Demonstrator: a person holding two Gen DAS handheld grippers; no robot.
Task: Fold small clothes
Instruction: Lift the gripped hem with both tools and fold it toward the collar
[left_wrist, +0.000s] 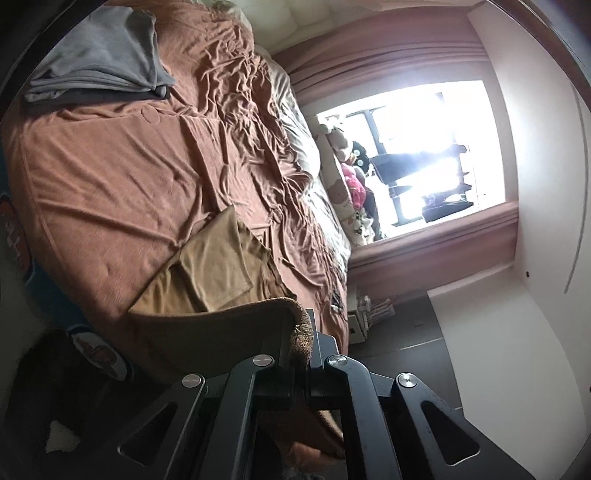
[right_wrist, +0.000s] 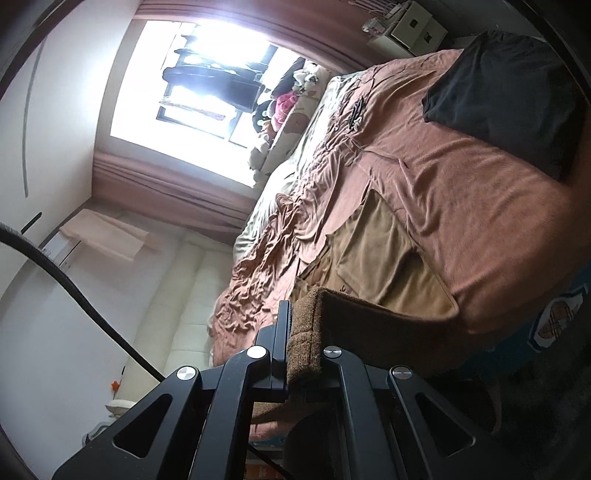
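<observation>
Left wrist view: a brown knitted garment (left_wrist: 207, 325) is pinched by the left hand-held gripper (left_wrist: 308, 332) above the rust-brown bed (left_wrist: 110, 177); its other edge is pinched by the right hand-held gripper (right_wrist: 295, 325).

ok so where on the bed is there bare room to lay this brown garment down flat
The open stretch of bedspread between the grey folded pile and the tan cloth is free. In the right view, bare cover also lies between the tan cloth and the black garment. Toward the window the cover is bunched.
</observation>
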